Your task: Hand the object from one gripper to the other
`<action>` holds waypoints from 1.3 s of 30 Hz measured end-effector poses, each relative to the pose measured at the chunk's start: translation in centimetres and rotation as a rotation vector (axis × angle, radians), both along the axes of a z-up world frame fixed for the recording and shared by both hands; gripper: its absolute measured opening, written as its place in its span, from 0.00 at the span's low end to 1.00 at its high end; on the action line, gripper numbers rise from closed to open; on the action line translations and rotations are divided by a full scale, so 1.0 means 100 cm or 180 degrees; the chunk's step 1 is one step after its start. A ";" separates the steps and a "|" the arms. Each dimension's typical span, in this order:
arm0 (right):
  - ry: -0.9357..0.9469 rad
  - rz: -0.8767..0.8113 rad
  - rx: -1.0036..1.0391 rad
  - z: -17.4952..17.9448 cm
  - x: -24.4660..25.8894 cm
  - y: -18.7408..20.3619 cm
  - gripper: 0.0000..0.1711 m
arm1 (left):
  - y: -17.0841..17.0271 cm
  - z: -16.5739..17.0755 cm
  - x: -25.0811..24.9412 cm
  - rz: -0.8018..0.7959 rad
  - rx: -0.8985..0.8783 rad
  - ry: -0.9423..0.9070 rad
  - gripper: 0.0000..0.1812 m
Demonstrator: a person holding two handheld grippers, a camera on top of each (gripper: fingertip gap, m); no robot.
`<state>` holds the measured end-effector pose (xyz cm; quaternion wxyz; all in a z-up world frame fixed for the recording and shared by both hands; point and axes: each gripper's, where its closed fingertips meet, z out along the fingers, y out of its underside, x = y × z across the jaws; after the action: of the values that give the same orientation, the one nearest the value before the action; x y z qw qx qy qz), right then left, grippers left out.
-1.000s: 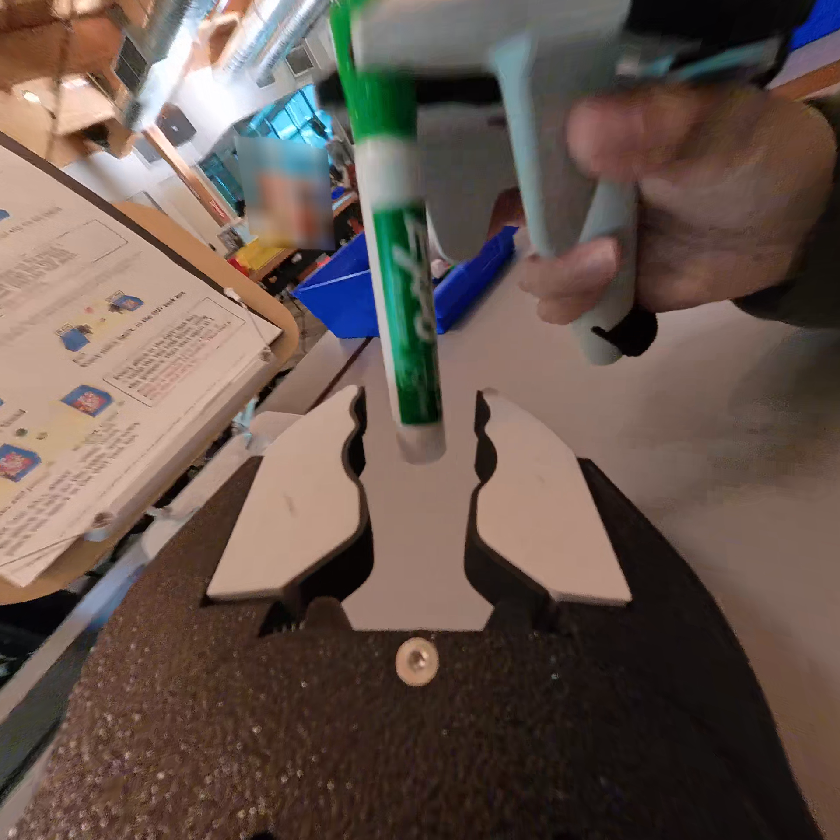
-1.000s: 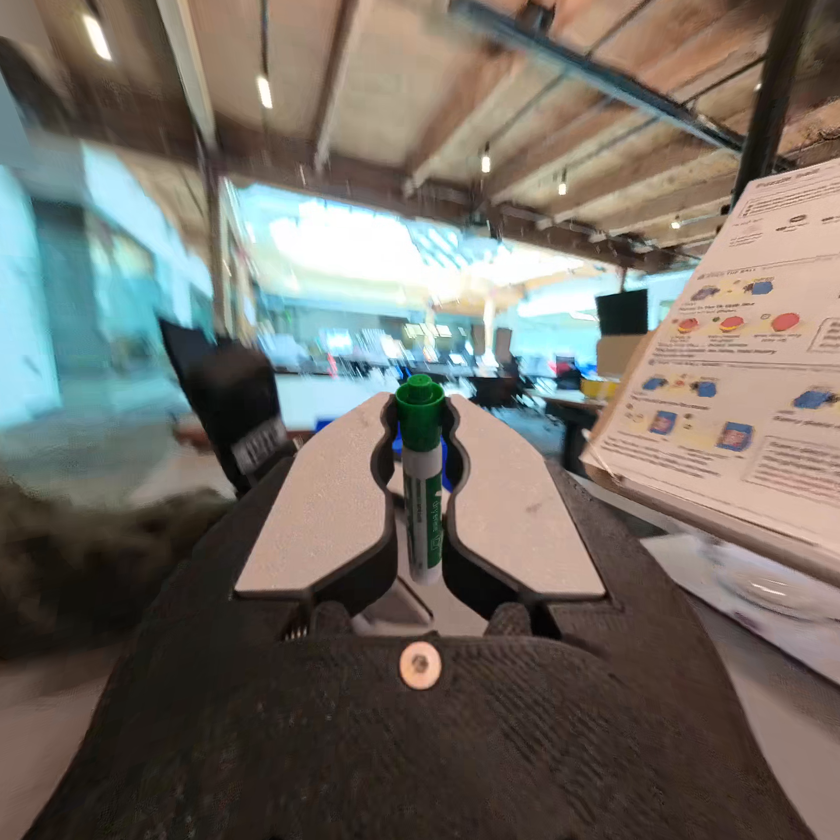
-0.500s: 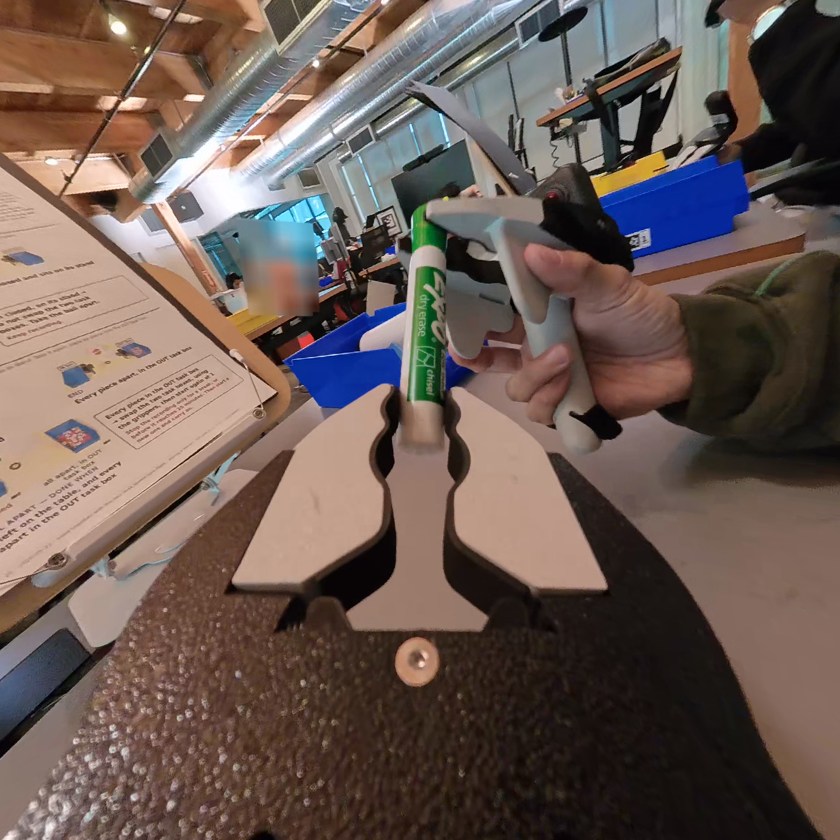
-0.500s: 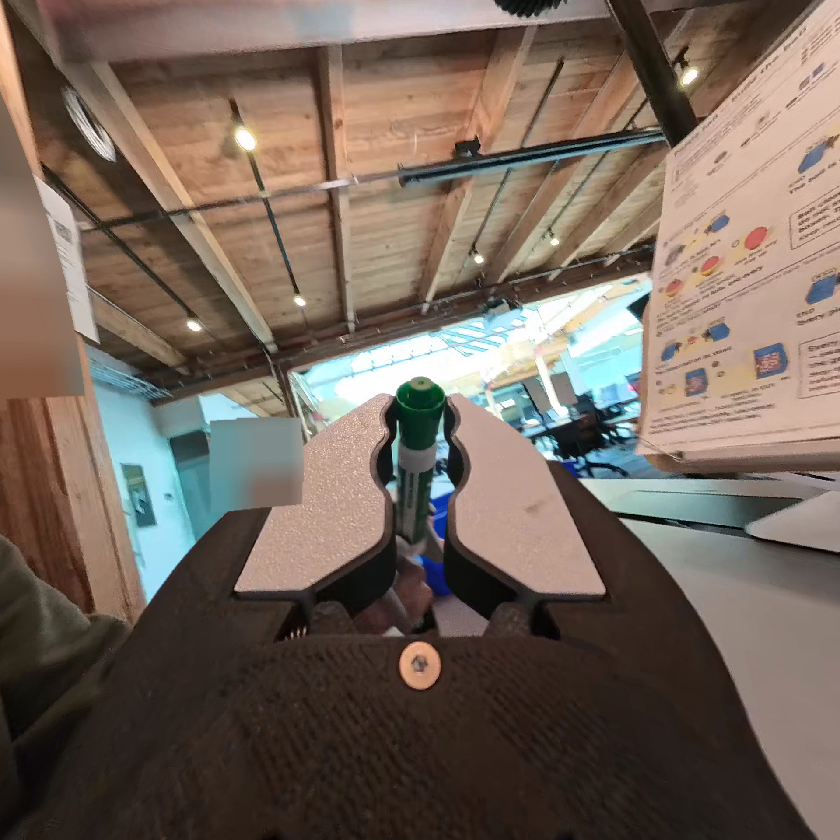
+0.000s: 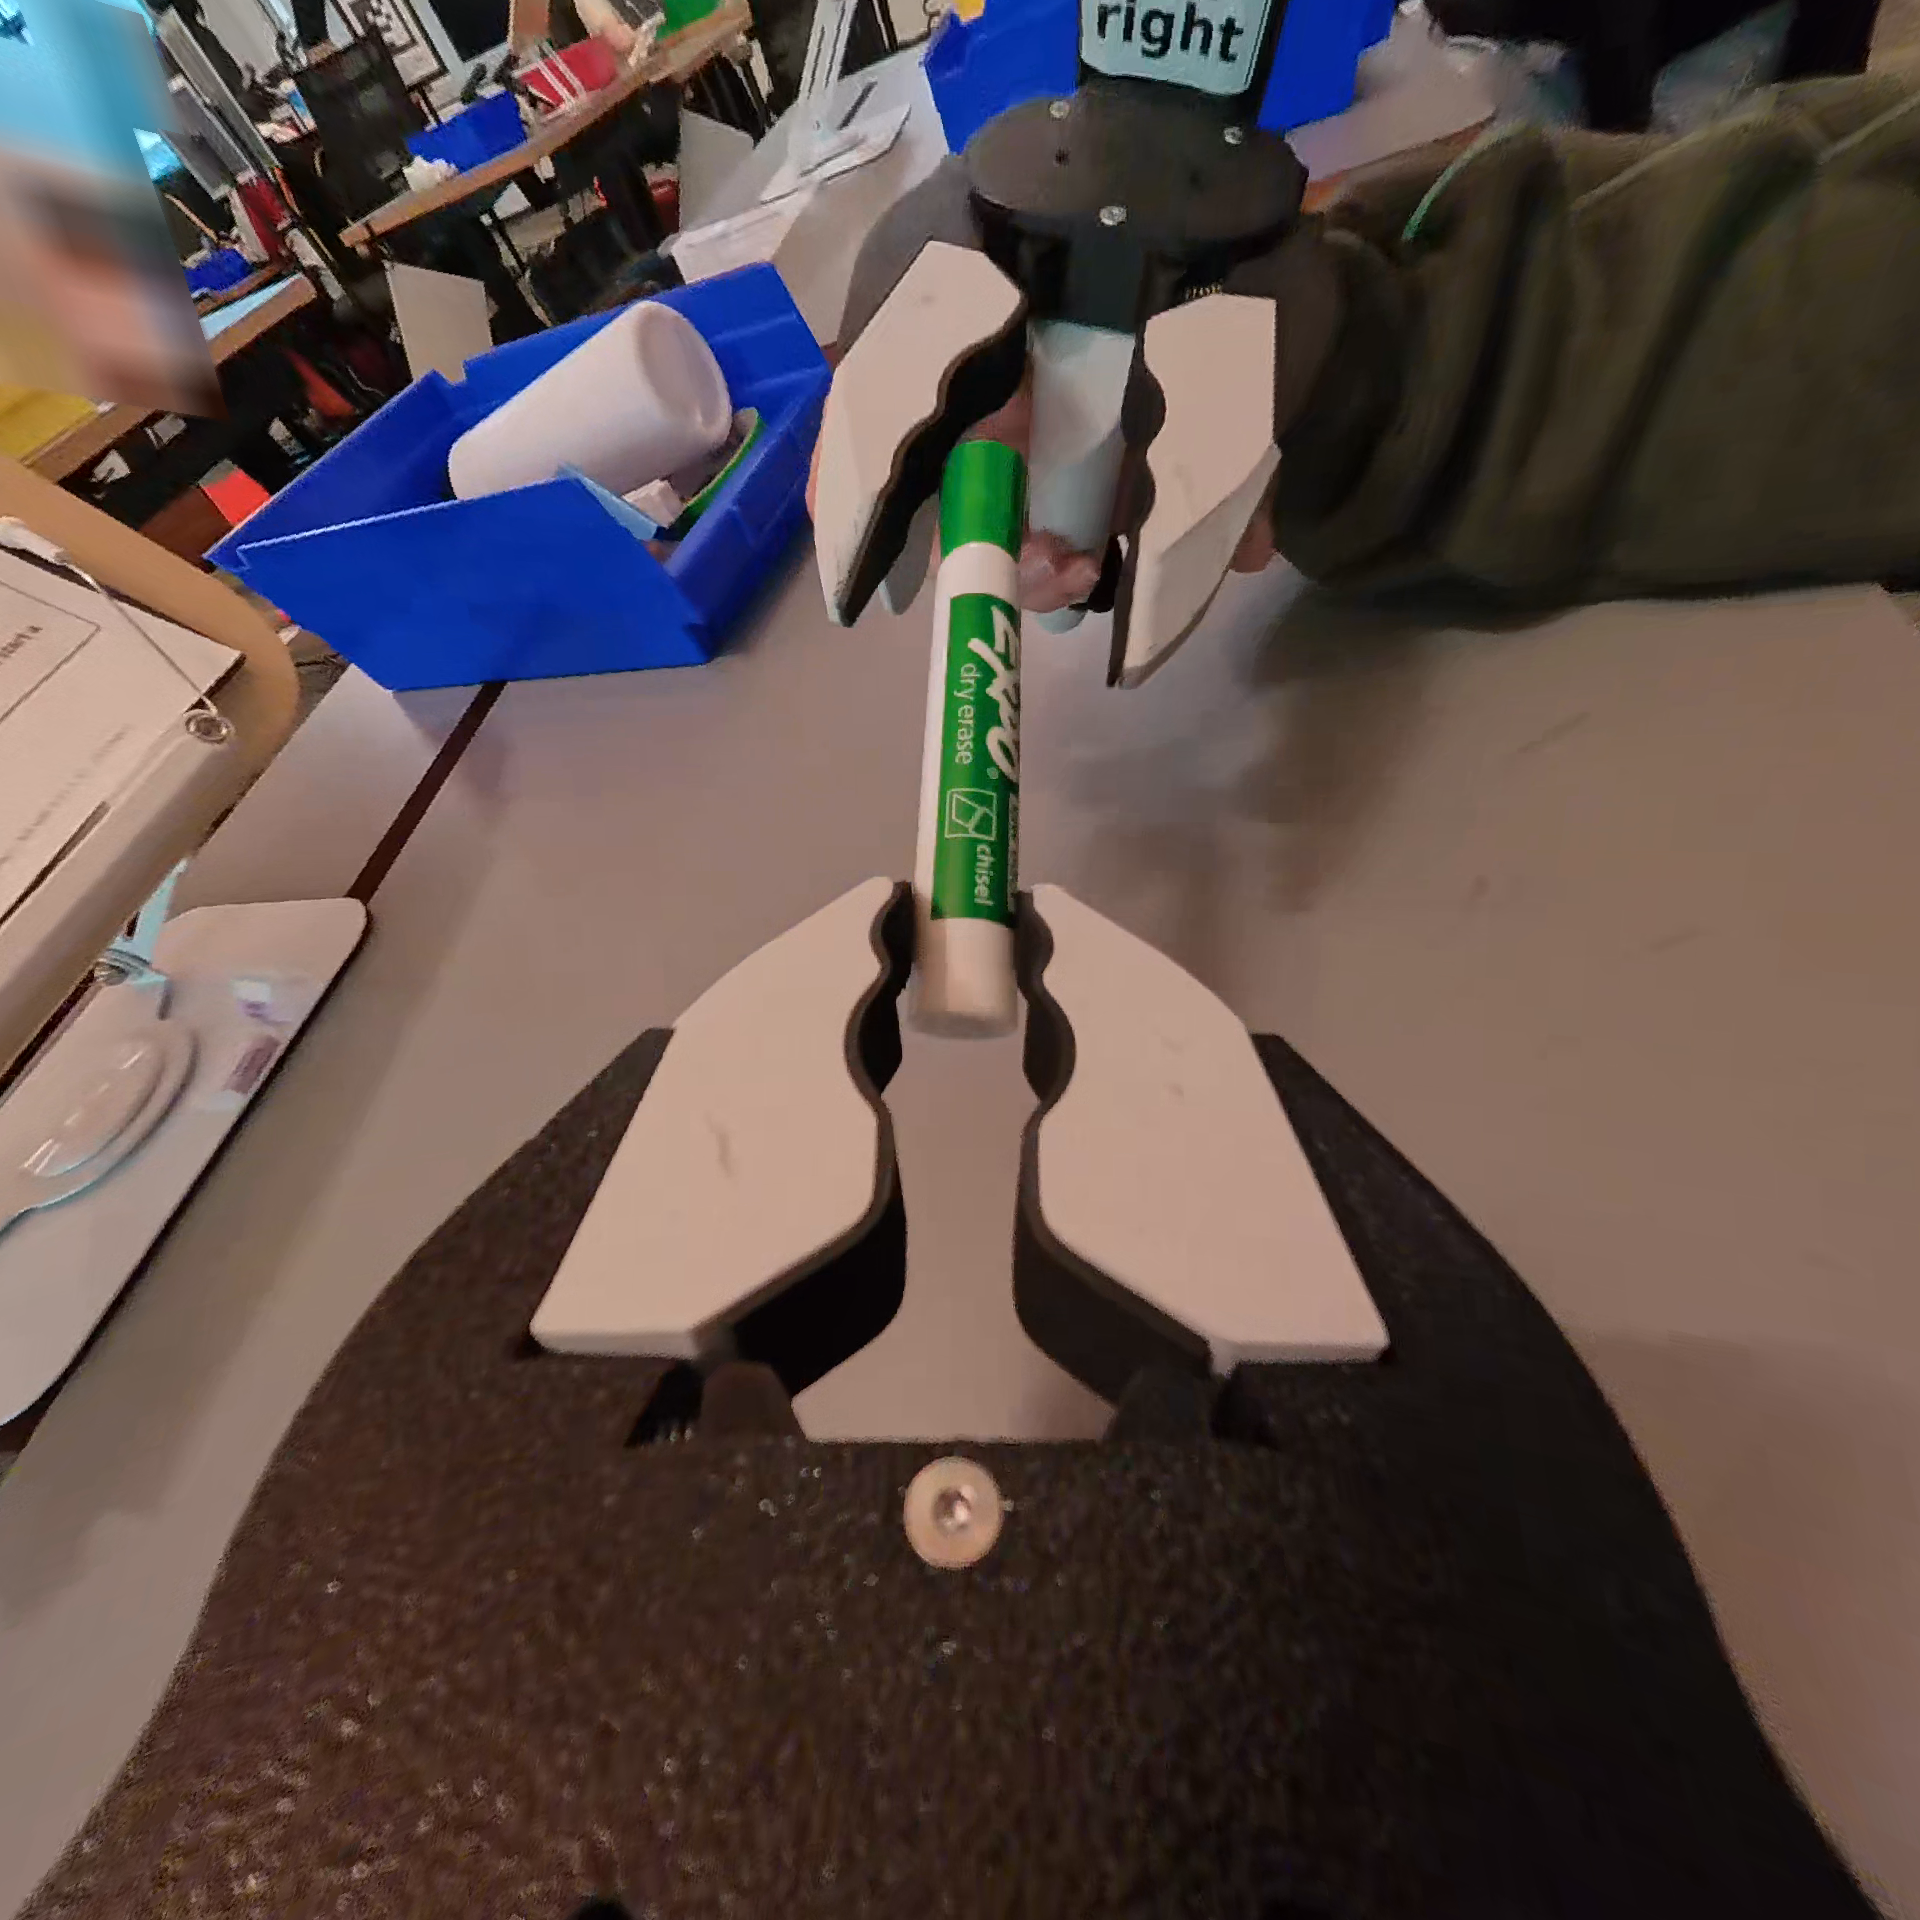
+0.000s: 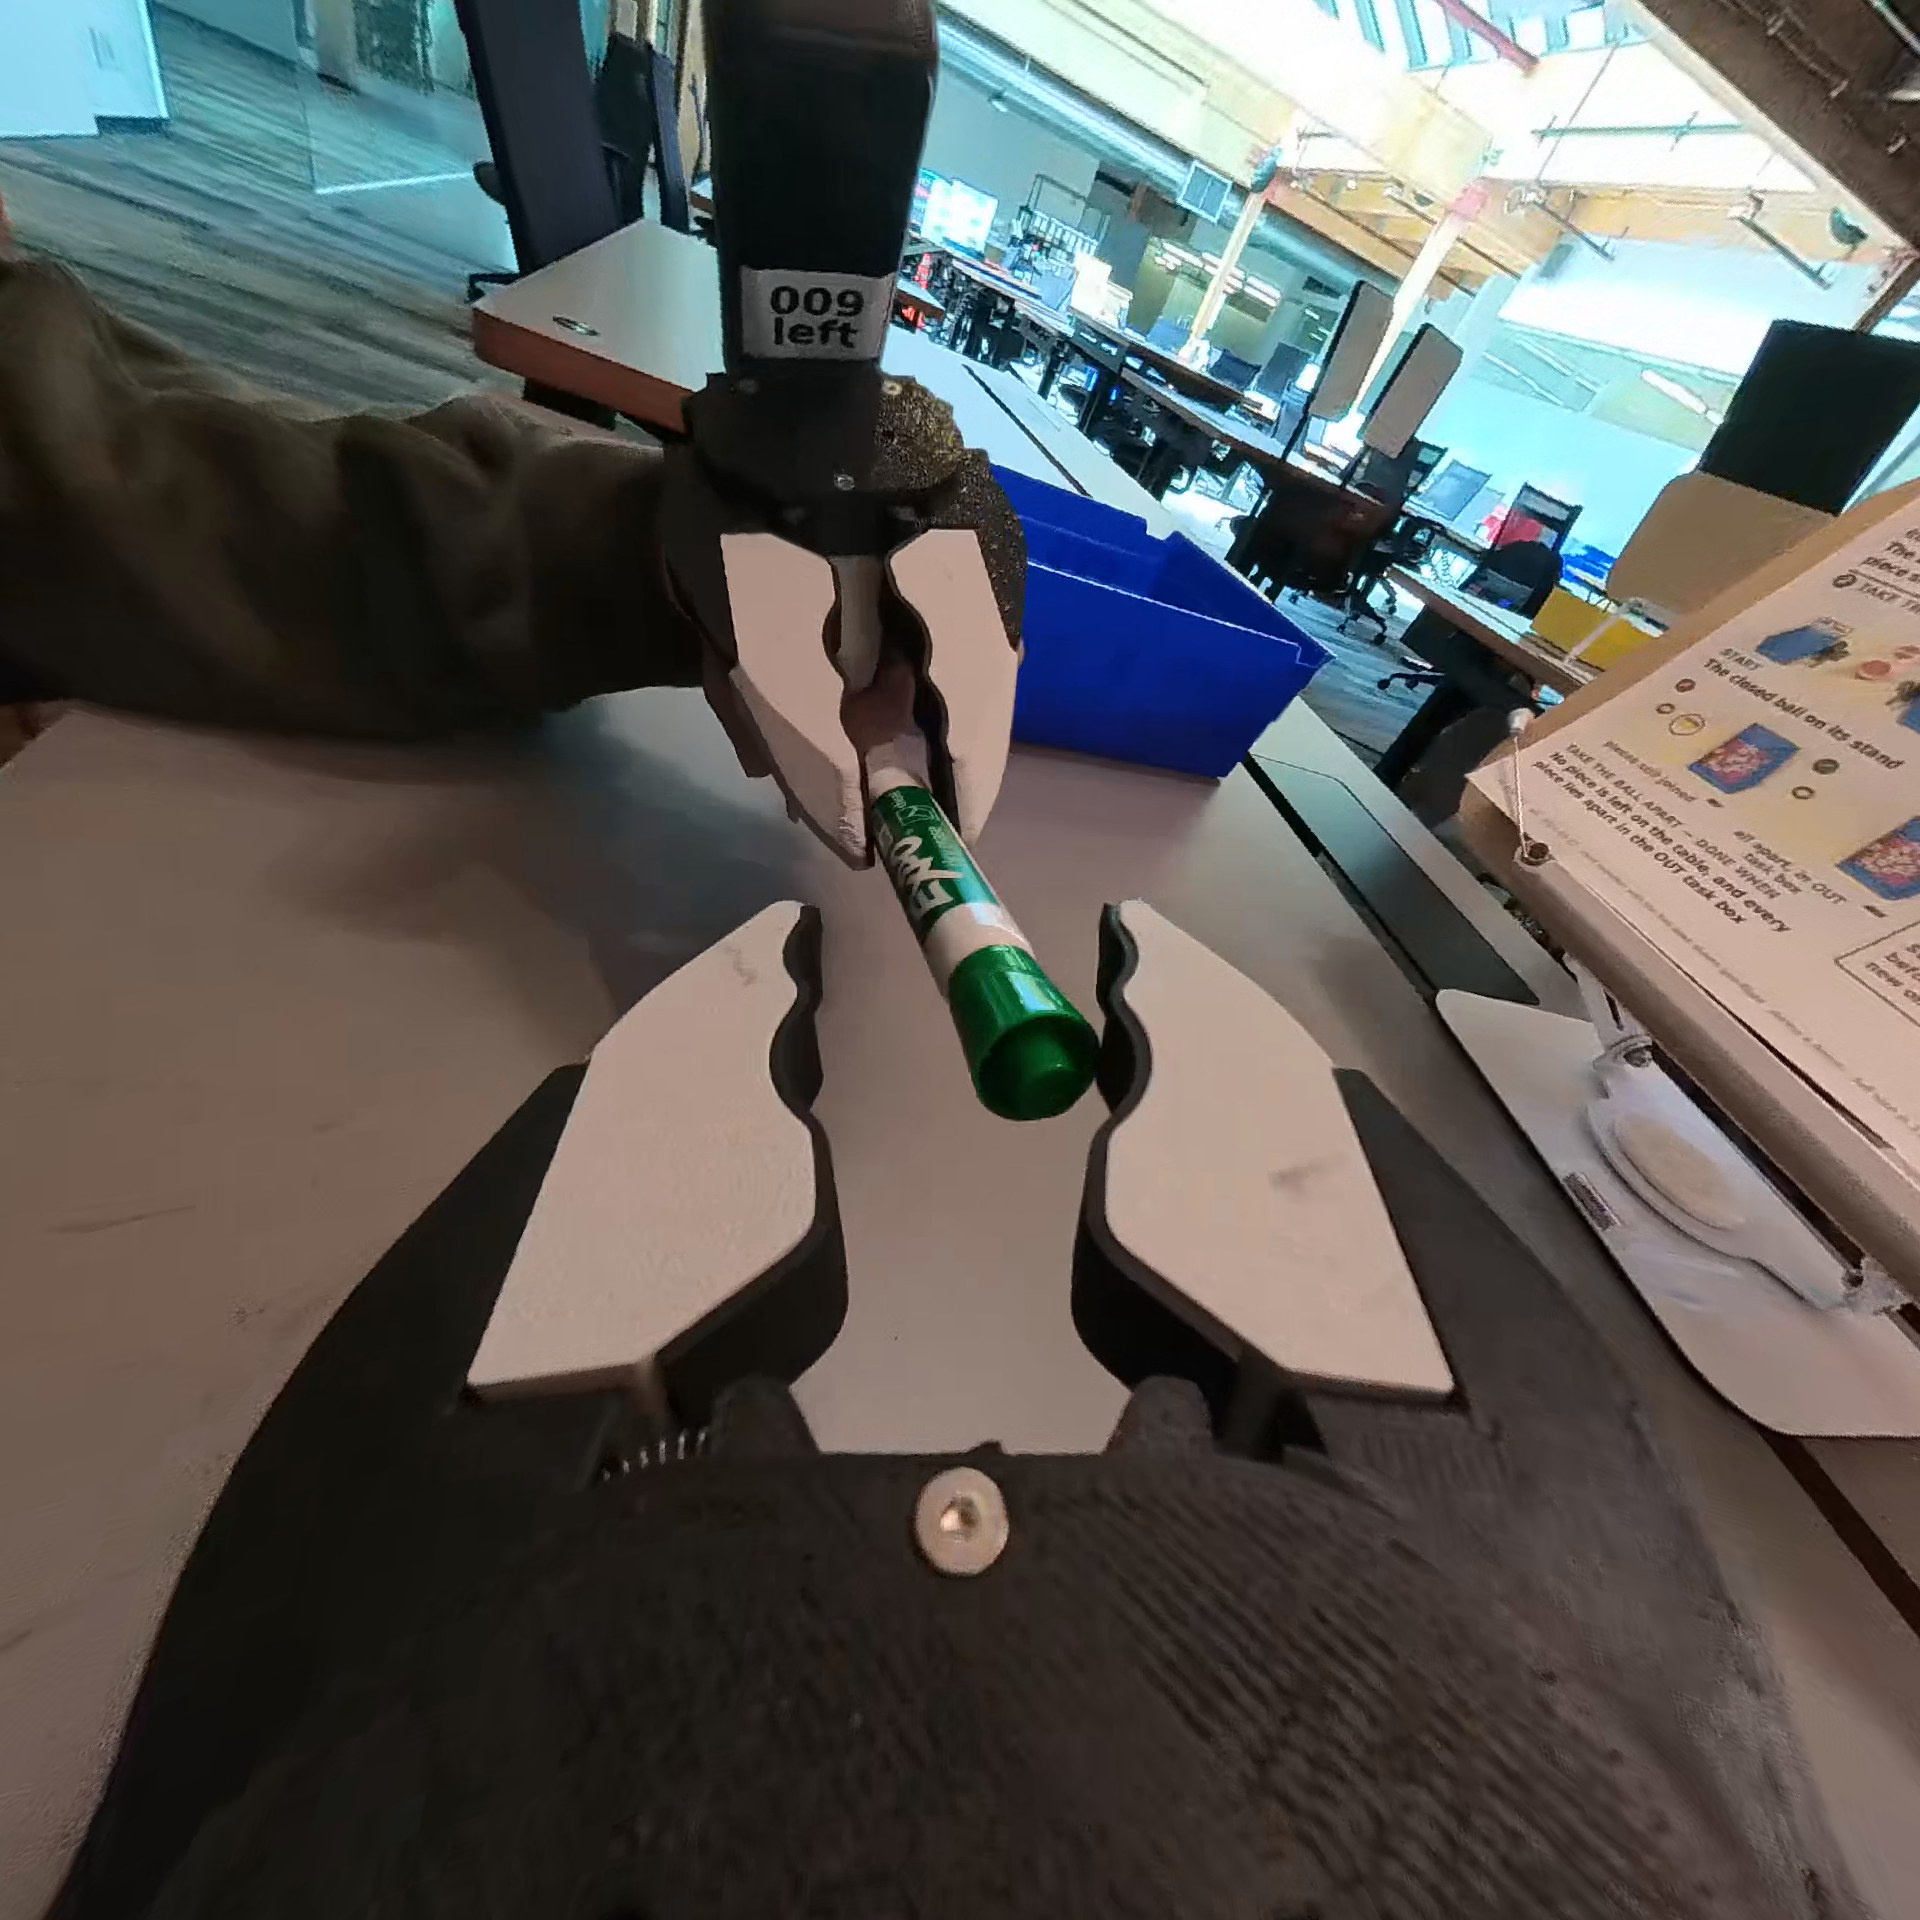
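A green and white dry-erase marker is held in the air above the grey table. My left gripper is shut on the marker's white butt end. The green cap end points at my right gripper, which faces the left one. In the right wrist view my right gripper is open. The marker lies between its spread fingers with the cap close to the right finger, and I cannot tell if they touch. My left gripper grips the far end there.
A blue bin holding a white roll stands on the table behind the grippers and also shows in the right wrist view. An instruction board on a stand sits at the table's side. A person's sleeved arms hold both grippers. One gripper's finger ends stand about 5 centimeters off the other's.
My left gripper closed on the marker's white end. My right gripper, shut on the cap half a second ago, has opened. Both views have tilted down toward the table.
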<state>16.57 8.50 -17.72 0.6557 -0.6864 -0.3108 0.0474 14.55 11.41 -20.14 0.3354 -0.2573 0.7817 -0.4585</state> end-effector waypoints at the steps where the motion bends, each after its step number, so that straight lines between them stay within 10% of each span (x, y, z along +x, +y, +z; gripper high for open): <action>1: 0.0020 -0.0018 -0.0006 -0.001 0.000 0.001 0.29 | 0.000 0.000 -0.001 -0.0017 -0.0014 0.0024 0.10; 14: 0.0071 0.0366 -0.0208 -0.008 -0.014 -0.004 0.12 | -0.005 0.001 -0.011 -0.0266 -0.0150 0.0030 0.10; 21: 0.1268 0.0137 0.0522 0.045 0.010 -0.002 0.11 | 0.007 0.044 0.011 0.0264 -0.1335 -0.0265 0.28; 28: 0.1717 0.0251 0.0683 0.046 0.000 0.009 0.12 | -0.010 0.071 0.011 -0.0140 -0.2617 -0.0254 0.16; 39: 0.0711 -0.0506 0.0528 0.023 0.011 0.022 0.23 | 0.001 0.070 0.014 0.0127 -0.2207 -0.0398 0.11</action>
<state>17.64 10.74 -15.45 0.7423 -0.6429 -0.1836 0.0455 15.92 11.53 -13.10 0.2843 -0.3426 0.5523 -0.7049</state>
